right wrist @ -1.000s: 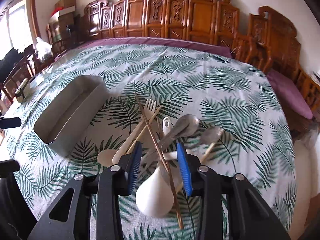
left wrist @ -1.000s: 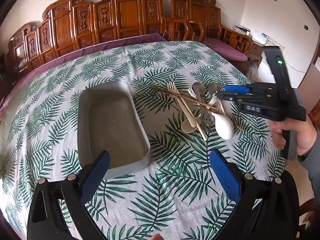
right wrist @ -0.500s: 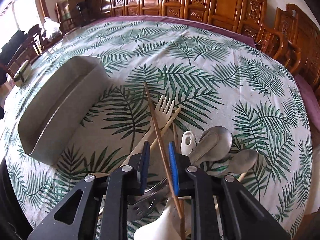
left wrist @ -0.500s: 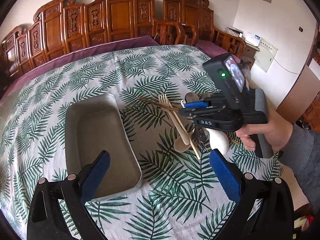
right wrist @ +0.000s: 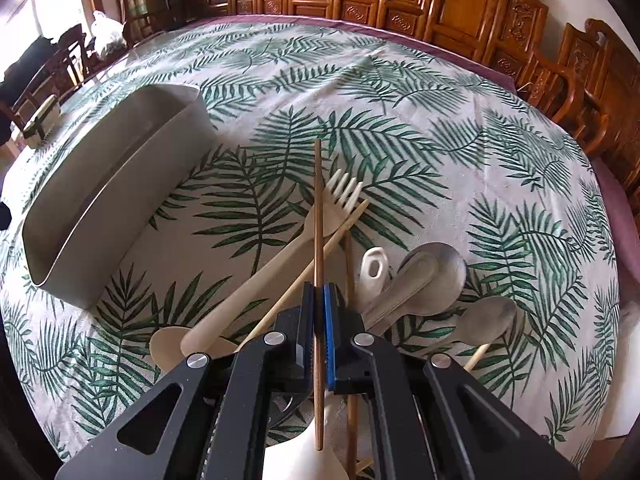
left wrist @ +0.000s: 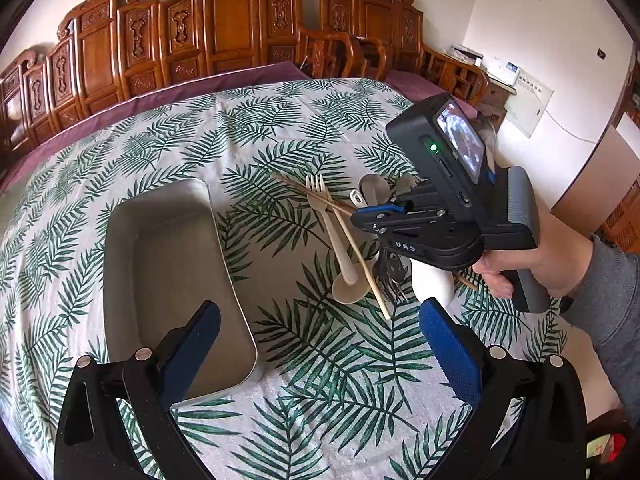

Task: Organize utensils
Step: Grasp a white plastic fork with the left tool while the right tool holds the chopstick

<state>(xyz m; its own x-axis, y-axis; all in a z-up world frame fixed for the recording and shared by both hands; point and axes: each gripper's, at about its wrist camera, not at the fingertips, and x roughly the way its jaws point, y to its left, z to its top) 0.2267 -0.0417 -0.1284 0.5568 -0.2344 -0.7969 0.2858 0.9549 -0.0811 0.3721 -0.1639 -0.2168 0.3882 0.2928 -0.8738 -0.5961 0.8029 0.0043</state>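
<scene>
Brown chopstick [right wrist: 318,216]: slender wooden rod, long axis pointing away, clamped in right gripper [right wrist: 319,300] fingers. Left gripper [left wrist: 316,332] fingers spread, empty. Grey rounded-rectangular bin [left wrist: 160,264].

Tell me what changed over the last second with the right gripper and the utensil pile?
The right gripper came down over the pile and closed its fingers on a dark brown chopstick; a second ago they stood apart above the white ladle. The left gripper stayed open, and the grey tray, fork and spoons look unmoved.
</scene>
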